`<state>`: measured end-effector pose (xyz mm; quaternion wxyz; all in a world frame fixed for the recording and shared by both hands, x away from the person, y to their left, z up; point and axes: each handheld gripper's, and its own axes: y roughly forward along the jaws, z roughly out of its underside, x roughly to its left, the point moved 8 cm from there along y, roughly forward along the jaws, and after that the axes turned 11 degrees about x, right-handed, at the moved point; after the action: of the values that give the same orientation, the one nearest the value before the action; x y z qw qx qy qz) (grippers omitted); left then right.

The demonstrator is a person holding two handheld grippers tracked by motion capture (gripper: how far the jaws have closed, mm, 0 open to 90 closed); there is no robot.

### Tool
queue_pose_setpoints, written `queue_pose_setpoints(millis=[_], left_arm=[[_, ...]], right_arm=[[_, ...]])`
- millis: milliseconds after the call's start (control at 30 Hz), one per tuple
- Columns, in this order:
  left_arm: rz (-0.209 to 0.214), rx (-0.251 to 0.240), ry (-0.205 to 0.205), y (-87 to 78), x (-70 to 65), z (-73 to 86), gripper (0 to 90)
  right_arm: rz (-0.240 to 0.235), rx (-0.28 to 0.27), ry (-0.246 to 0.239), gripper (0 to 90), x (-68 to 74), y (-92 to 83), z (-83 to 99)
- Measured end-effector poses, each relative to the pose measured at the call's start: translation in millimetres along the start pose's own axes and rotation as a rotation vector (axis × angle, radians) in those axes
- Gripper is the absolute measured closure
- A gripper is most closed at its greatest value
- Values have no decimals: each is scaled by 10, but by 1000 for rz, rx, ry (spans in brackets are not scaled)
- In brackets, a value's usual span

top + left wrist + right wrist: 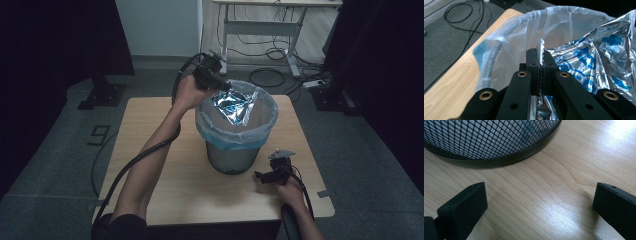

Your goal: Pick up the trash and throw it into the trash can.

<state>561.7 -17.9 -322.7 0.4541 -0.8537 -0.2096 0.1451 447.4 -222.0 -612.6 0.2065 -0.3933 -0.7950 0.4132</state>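
Note:
A black mesh waste bin (pixel 233 159) lined with a pale blue plastic bag (pixel 260 135) stands mid-table. A crinkled silver and blue foil wrapper (pixel 234 104) lies in its mouth. My left gripper (pixel 226 86) reaches over the bin's far left rim, shut on the wrapper's serrated edge (pixel 541 47); the foil (pixel 596 62) spreads to the right of the jaws and the bag liner (pixel 506 50) rises behind them. My right gripper (pixel 260 176) rests low on the table by the bin's base, its jaws wide apart over bare wood (pixel 541 202) with nothing between them, facing the mesh base (pixel 486 137).
The wooden table (pixel 150 130) has free surface left and in front of the bin. Beyond it are a grey floor, coiled cables (pixel 270 77), a desk frame (pixel 260 30) and dark curtains at both sides.

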Motion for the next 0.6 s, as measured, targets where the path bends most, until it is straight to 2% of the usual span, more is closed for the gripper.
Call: queue_pose_setpoints(millis=[67, 267, 333, 433, 533, 600], left_arm=[[-11, 19, 12, 106, -34, -26, 867], [-14, 54, 32, 264, -94, -64, 860], [-46, 87, 52, 310, -100, -71, 858], [-59, 112, 68, 343, -132, -105, 851], [-48, 111, 71, 357, -154, -125, 840], [-41, 134, 75, 402, -184, -135, 796]], right_arm=[[-1, -1, 0, 0, 7, 1, -2], [-3, 1, -4, 0, 15, 0, -1], [-4, 1, -5, 0, 17, 0, 0], [-5, 2, -7, 0, 21, 0, 0], [-6, 2, -8, 0, 23, 0, 1], [-7, 2, -8, 0, 29, 0, 0]])
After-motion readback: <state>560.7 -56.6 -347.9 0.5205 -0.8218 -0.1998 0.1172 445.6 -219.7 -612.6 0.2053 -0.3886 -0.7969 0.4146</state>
